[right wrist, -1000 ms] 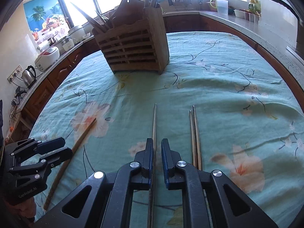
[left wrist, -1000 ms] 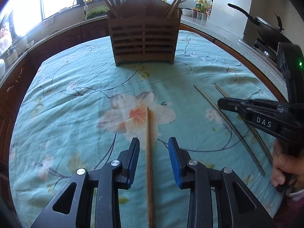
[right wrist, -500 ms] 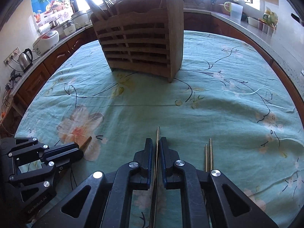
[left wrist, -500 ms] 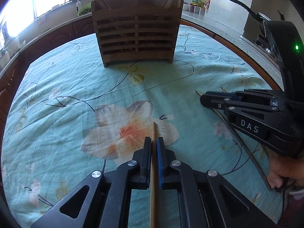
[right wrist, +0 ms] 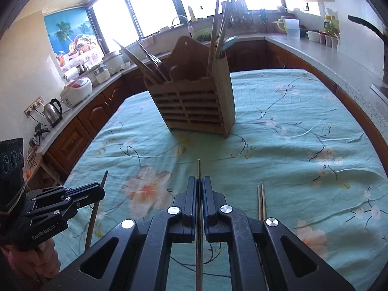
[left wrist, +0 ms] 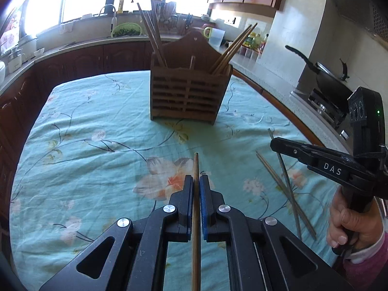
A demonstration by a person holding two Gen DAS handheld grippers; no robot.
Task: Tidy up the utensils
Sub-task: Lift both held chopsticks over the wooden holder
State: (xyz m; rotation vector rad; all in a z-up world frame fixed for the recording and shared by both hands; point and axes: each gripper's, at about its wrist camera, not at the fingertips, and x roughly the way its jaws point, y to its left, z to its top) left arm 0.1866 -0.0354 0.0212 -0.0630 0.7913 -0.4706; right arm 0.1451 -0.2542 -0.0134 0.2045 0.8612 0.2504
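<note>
My left gripper [left wrist: 196, 181] is shut on a wooden chopstick [left wrist: 196, 167], lifted off the floral cloth; its tip juts past the pads. My right gripper [right wrist: 199, 183] is shut on a thin metal chopstick [right wrist: 199, 167], also raised. From the left wrist view the right gripper [left wrist: 275, 143] shows at the right with that metal chopstick [left wrist: 287, 179] slanting under it. A pair of chopsticks [right wrist: 262, 198] lies on the cloth to the right of my right gripper. The slatted wooden utensil holder [left wrist: 186, 92] stands upright ahead, with several chopsticks in its left and right compartments.
The table wears a teal flowered cloth [right wrist: 303, 126]. Dark wooden cabinets and a stone counter [right wrist: 322, 55] curve round it. A wok [left wrist: 332, 77] sits on the stove at the right. A rice cooker [right wrist: 77, 89] and kettle [right wrist: 53, 109] stand on the left counter.
Both grippers closed on their chopsticks and lifted them off the cloth. The holder now sits farther off and lower in both views.
</note>
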